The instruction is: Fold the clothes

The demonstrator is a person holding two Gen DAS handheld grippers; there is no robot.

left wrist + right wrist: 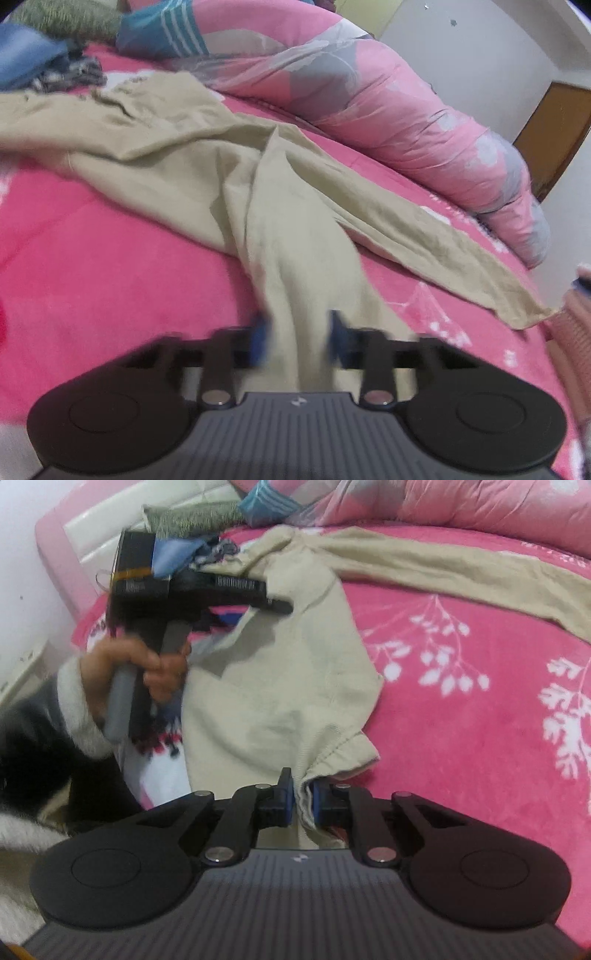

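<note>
Beige trousers (207,173) lie spread across the pink bed (92,258). The left tongs (299,338), blurred, seem narrowed on one trouser leg. The right tongs (303,801) pinch a bunched fabric edge. A hand (147,668) grips the left tool.

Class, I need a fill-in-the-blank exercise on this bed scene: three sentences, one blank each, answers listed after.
1. The trousers spread on the bed are ____ in colour.
2. The right gripper is shut on the trousers' ____.
3. The blanket under the trousers is pink with a white ____ pattern.

Missing words: beige; hem; leaf
</note>
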